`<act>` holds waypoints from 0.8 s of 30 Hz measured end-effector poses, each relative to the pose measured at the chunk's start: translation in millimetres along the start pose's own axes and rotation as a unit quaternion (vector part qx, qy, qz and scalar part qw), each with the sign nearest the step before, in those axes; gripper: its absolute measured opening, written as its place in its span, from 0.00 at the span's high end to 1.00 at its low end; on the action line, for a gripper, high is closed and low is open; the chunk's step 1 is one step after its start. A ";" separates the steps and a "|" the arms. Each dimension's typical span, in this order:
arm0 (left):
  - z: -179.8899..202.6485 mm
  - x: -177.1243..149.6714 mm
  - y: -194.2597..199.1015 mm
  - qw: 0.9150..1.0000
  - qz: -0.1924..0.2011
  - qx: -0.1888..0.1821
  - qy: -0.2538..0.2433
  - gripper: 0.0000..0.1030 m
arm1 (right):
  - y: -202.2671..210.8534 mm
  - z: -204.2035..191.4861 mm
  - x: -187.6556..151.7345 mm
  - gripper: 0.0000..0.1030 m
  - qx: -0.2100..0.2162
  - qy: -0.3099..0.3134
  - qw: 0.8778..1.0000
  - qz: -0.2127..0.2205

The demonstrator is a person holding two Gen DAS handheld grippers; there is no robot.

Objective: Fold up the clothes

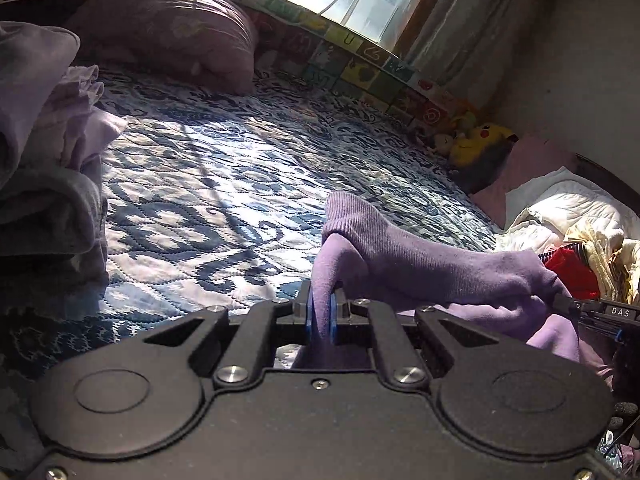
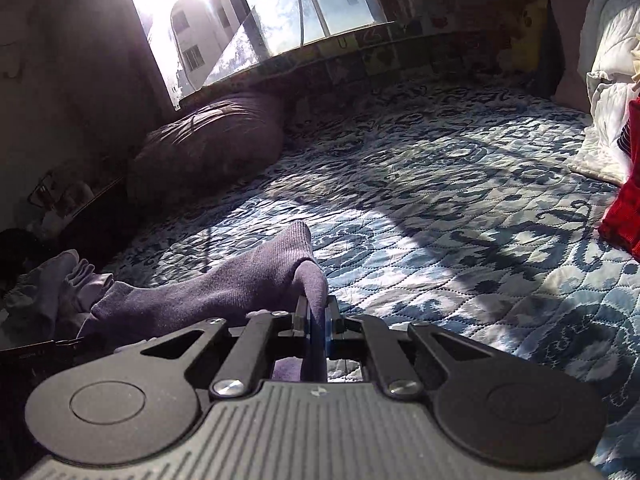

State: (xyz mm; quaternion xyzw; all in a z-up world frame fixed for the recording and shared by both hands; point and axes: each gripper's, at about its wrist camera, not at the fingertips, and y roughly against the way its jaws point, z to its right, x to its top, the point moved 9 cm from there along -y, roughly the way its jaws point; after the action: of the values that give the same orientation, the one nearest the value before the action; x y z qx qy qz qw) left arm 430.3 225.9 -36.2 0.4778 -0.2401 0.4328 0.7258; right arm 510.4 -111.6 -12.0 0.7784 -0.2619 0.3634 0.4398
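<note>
A purple garment [image 1: 420,264] with a ribbed cuff is stretched just above the blue patterned quilt [image 1: 208,184]. My left gripper [image 1: 321,312] is shut on one end of it, cloth pinched between the blue pads. The right gripper [image 1: 576,308] shows at the right edge of the left wrist view, holding the other end. In the right wrist view, my right gripper [image 2: 318,320] is shut on the purple garment [image 2: 224,280], which runs away to the left over the quilt [image 2: 440,208]. The cuff sticks up past both grips.
A pile of grey and lilac clothes [image 1: 48,140] sits at the left. A mauve pillow [image 1: 176,28] lies under the window. A red garment [image 2: 624,196], white bedding [image 1: 560,208] and a yellow plush toy [image 1: 480,140] lie at the right. Open quilt stretches ahead.
</note>
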 end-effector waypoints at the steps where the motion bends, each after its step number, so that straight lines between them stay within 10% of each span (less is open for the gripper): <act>1: -4.1 1.6 -9.2 1.000 -0.002 0.009 0.002 0.95 | -11.0 1.0 3.6 0.92 -0.010 0.004 1.000 -0.002; 8: -36.1 -20.6 -41.0 0.991 -0.053 0.110 -0.048 0.82 | -48.5 -2.9 -20.7 0.81 -0.090 0.042 0.994 -0.035; 16: -2.5 -65.5 53.7 0.988 -0.055 0.048 -0.137 0.63 | 50.0 -17.7 -81.7 0.74 -0.028 0.110 0.993 -0.045; 24: 40.6 -144.8 134.4 0.960 -0.105 -0.001 -0.258 0.46 | 144.2 -67.5 -174.5 0.47 0.034 0.250 0.961 -0.111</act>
State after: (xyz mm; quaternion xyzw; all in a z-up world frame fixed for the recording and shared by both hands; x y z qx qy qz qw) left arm 243.8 154.2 -63.8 0.5953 -0.3678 0.2162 0.6809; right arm 278.4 -105.9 -56.0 0.7015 -0.0429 0.5039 0.5021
